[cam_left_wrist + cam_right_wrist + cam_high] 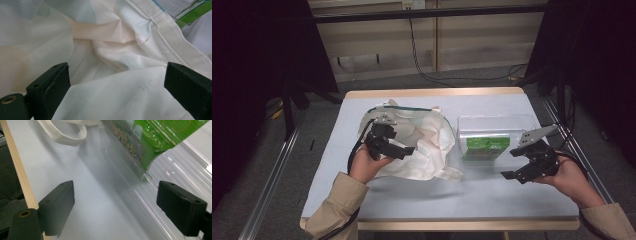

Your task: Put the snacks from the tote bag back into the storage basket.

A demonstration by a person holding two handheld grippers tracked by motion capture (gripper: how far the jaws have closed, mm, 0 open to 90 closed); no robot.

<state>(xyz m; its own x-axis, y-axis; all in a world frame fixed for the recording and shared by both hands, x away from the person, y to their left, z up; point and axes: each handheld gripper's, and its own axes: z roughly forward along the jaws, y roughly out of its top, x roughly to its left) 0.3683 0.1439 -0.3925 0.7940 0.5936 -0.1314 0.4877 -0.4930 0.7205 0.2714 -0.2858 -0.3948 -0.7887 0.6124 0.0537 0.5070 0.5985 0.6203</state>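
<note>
- High view: the bag [412,145] lies crumpled mid-table, the box [492,137] just right of it; left gripper [399,150] over the bag, right gripper [512,175] near the box.
- Left gripper view: jaws wide apart over cloth; closing here could catch several layers.
- Right gripper view: jaws spread, empty; the clear box [160,170] may slide away when nudged.
</note>
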